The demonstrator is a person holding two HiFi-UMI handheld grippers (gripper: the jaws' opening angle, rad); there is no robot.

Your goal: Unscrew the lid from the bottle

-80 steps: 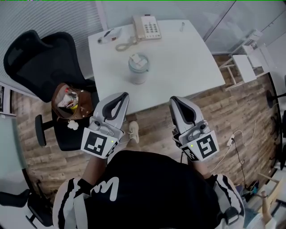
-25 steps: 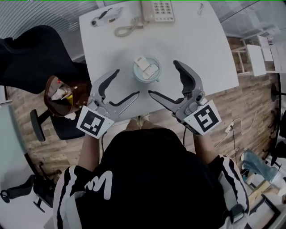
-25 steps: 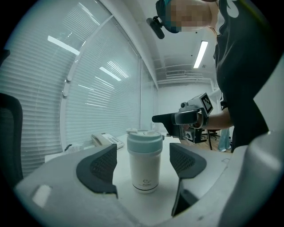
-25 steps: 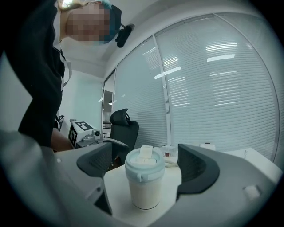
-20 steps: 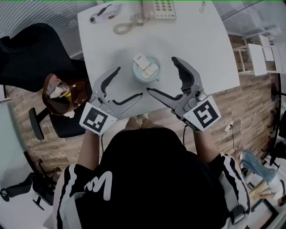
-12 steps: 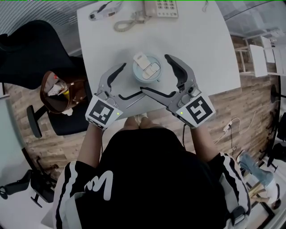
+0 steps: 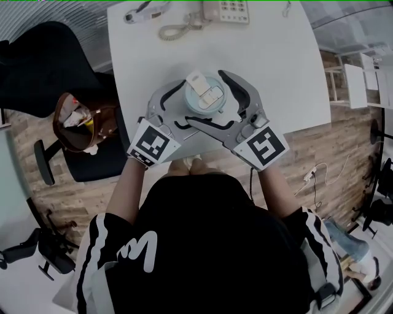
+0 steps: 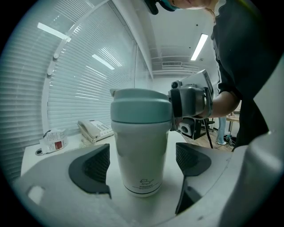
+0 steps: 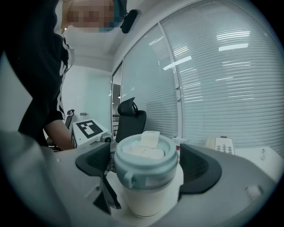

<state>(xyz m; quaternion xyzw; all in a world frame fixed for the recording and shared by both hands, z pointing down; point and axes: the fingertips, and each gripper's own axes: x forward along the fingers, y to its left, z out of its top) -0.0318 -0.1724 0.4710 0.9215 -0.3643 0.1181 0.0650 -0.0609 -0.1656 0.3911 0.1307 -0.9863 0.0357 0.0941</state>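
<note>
A white bottle (image 7: 206, 94) with a pale teal lid (image 8: 141, 106) stands upright near the front edge of the white table (image 7: 276, 67). My left gripper (image 8: 142, 165) reaches in from the left, its pads on either side of the bottle's body (image 8: 142, 155) with gaps showing. My right gripper (image 9: 147, 166) comes from the right at lid height; the lid (image 9: 146, 166) sits between its pads, untouched. Both sets of jaws have just been opening and stand wide. White flip parts lie on top of the lid (image 7: 206, 92).
A telephone (image 7: 224, 7) with a coiled cord (image 7: 178, 27) and a small packet (image 7: 144, 9) lie at the table's far side. A black office chair (image 7: 37, 67) and a seat holding a brown bag (image 7: 80, 122) stand to the left.
Both grippers have moved forward and down from the bottle's near side until their jaws flank it. The left jaws have spread wider.
</note>
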